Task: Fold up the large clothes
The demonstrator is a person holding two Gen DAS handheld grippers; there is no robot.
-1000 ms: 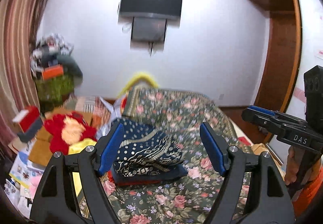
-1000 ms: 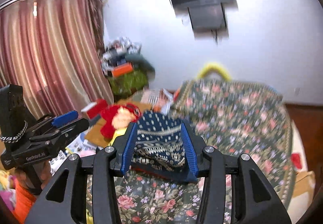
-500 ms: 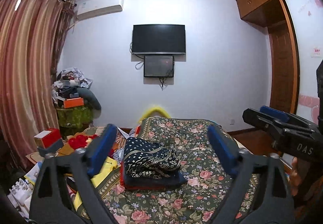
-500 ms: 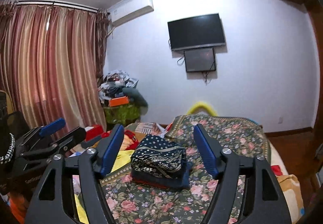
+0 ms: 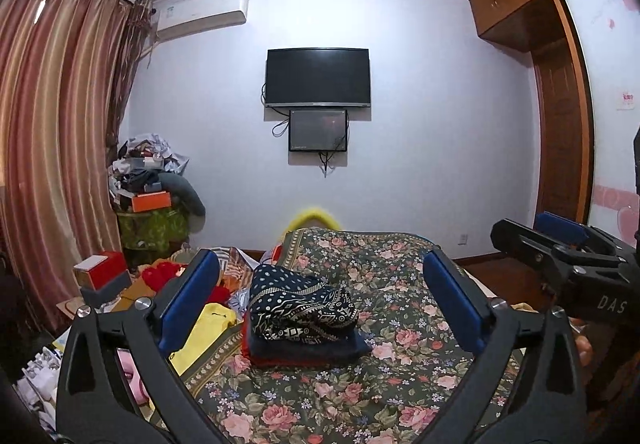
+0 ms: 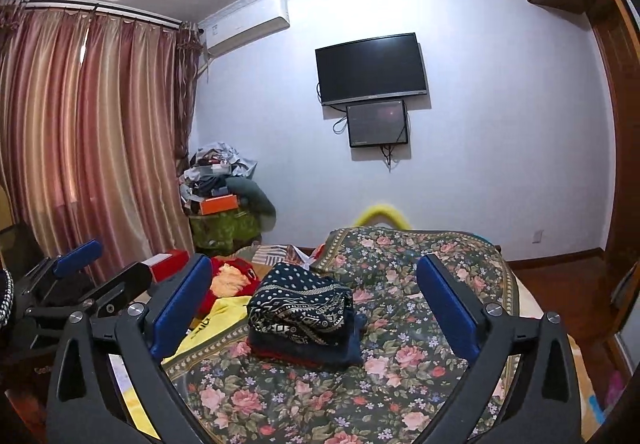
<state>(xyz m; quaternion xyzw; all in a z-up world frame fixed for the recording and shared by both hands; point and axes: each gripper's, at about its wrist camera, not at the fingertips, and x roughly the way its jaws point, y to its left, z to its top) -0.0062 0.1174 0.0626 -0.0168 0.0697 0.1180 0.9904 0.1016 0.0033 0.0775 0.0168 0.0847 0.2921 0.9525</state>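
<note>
A folded navy patterned garment (image 5: 298, 308) lies on top of a small stack of folded clothes, dark blue and red below, on the floral bedspread (image 5: 400, 332). The stack also shows in the right wrist view (image 6: 298, 310). My left gripper (image 5: 322, 302) is open and empty, held well back from and above the stack. My right gripper (image 6: 314, 302) is open and empty, also back from the stack. The right gripper shows at the right edge of the left wrist view (image 5: 560, 260); the left gripper shows at the left edge of the right wrist view (image 6: 76, 280).
A yellow garment (image 5: 204, 336) and red clothes (image 5: 164, 276) lie left of the bed. A cluttered pile with an orange box (image 5: 150, 200) stands by the curtain (image 5: 52, 148). A TV (image 5: 318, 78) hangs on the far wall. A wooden wardrobe (image 5: 560, 124) stands right.
Both grippers have pulled back and up from the folded stack and tilted level. The right gripper's jaws have opened wider. The stack lies still on the bed.
</note>
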